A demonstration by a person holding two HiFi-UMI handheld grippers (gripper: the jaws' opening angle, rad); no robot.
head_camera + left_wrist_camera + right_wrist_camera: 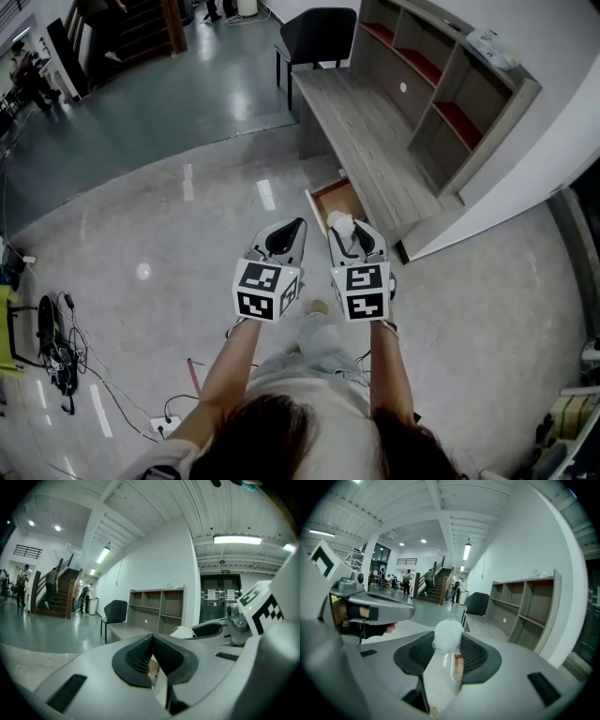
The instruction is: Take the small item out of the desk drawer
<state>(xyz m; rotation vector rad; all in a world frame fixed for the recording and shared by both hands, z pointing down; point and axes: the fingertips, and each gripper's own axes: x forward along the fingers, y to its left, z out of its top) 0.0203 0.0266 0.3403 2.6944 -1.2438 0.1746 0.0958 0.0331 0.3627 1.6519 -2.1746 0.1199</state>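
Floor (187,216) of polished grey takes up most of the head view, wide and bare through the centre and left of the frame, with one tangle of cables (56,347) at the lower left and one staircase (141,23) at the upper left. One wooden desk (366,141) runs along the upper right, backed by one open shelf unit (441,84) against the white wall, and one dark chair (314,37) stands at its far end. One drawer (336,202) is pulled out at the desk's near end, jutting toward the middle of the frame. Two grippers are held side by side at the centre, close together but apart, each carrying one marker cube. The left gripper (152,637) has its two black pads drawn together at the tips with nothing between them. The right gripper (356,236) has its jaws spread fairly wide, both pads pressing on the one small white item (447,635), a soft rounded wad with a white strip hanging below it between the jaws. That item sits up in the air at the right gripper's tip; in the head view it shows just at the drawer's near edge. Bare floor lies to the left of and below both grippers, while the desk's end and the wall close in on the right.
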